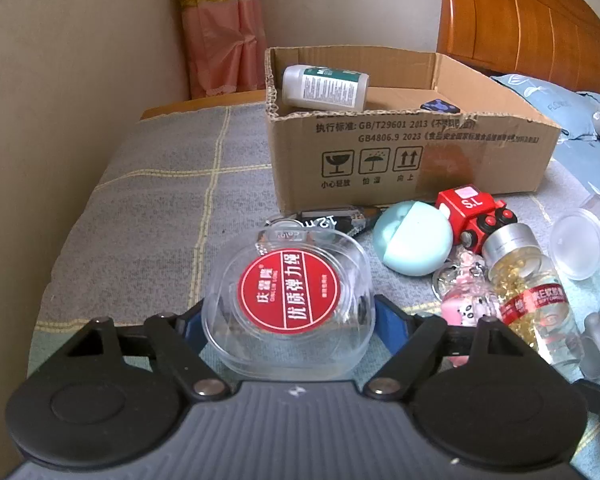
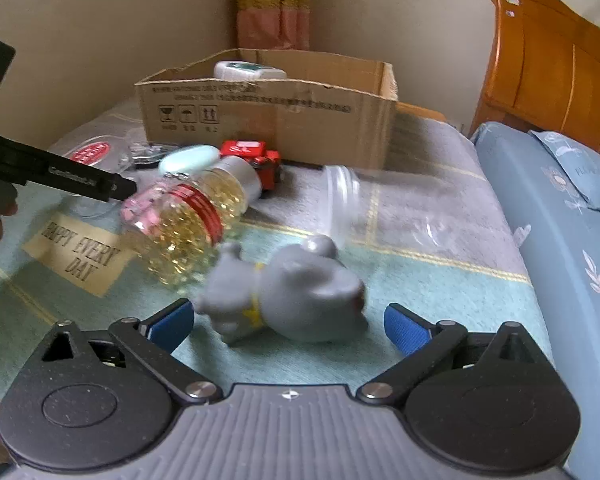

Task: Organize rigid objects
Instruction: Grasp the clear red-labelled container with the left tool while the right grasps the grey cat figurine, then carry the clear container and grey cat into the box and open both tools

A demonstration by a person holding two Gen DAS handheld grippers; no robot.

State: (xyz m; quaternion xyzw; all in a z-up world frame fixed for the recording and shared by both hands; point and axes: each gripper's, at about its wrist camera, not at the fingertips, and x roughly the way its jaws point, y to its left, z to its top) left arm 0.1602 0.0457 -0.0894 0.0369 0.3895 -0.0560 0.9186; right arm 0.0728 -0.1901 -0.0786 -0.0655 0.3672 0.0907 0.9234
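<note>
While left gripper (image 1: 288, 312) pinches clear case (image 1: 290, 300) | right gripper (image 2: 288, 320) spread, straddling grey figurine (image 2: 292, 288)

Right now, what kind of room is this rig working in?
Most likely a bedroom: the items lie on a bed's plaid blanket, with a wooden headboard and a blue pillow at one end, and a pink curtain in the corner. A cardboard box sits on the blanket.

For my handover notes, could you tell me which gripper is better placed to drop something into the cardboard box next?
Left: the left gripper already clamps the clear round case facing the cardboard box; the right gripper is open.
</note>
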